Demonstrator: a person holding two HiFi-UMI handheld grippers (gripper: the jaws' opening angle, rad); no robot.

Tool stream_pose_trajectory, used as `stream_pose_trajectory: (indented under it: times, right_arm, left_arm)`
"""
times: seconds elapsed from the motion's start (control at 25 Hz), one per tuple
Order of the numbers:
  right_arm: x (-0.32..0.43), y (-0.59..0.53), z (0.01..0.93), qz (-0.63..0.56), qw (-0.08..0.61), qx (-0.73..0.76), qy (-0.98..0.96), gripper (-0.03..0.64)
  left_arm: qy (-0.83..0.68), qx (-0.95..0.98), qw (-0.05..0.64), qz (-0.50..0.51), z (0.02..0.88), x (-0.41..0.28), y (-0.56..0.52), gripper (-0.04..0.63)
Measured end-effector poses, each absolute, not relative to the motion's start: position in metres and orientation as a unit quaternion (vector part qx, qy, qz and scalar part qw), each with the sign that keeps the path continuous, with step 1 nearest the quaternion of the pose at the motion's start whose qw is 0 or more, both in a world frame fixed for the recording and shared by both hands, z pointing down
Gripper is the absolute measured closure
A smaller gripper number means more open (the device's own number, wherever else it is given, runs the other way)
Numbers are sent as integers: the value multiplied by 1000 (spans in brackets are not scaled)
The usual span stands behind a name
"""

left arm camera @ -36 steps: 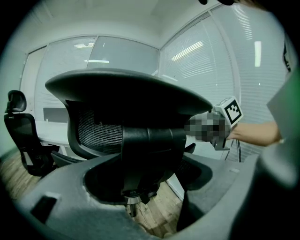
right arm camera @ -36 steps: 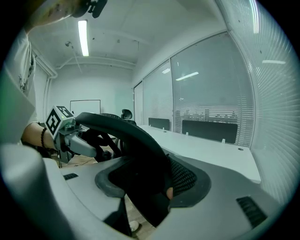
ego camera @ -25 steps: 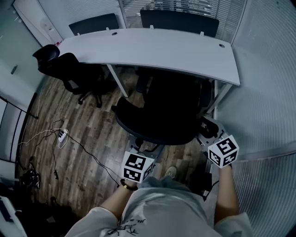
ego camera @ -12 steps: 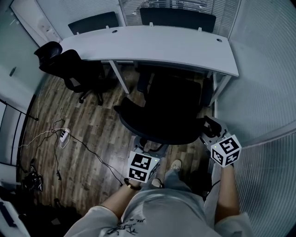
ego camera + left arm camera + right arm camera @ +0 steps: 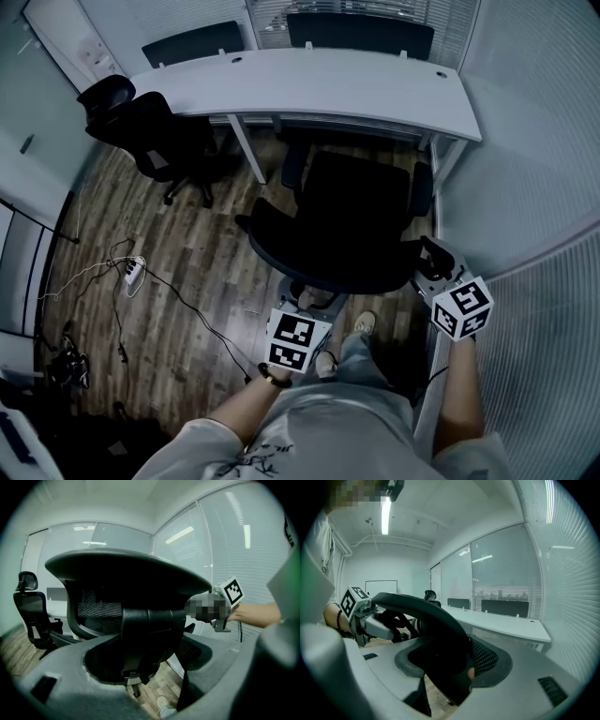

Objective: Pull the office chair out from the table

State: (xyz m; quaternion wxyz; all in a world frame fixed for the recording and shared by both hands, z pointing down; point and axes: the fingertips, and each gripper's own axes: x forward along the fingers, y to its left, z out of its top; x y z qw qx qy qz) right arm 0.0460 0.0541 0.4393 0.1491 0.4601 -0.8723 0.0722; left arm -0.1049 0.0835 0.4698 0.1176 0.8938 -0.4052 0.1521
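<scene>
The left gripper (image 5: 305, 302) and the right gripper (image 5: 433, 265) are both at the top of the chair (image 5: 352, 220) back. The left one is near the middle and the right one is at the far right corner. In the left gripper view, a dark chair part sits between the jaws and they pinch it. In the right gripper view, the jaws pinch the curved rim of the back.

To do this pull well, I think both grippers should come back together at the same speed. If one goes faster, the chair will turn. The pull should be flat and slow, not up, so the chair does not tip. Small steps back will help. A cable (image 5: 178, 305) lies on the floor (image 5: 187, 216) by the left foot, so watch for it.

Both arms are bent and low, close to the body. The left forearm (image 5: 239, 408) points in toward the chair, and the right forearm (image 5: 459, 394) runs straight ahead. One shoe (image 5: 362, 323) is just behind the chair.

The chair stands right in front of the person. Most of its seat is out in the open, and its front is near the table (image 5: 319, 80) edge. Past that, a second chair (image 5: 155, 141) stands at the table's left end.
</scene>
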Motion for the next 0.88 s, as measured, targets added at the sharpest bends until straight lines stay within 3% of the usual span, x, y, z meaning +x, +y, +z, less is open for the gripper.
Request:
stream_pose_trajectory:
  times: [0.88]
  right_arm:
    - [45,116,440,72,145,458,-874,423]
  left_arm:
    - [-413,889,121,153,470,-106,149,270]
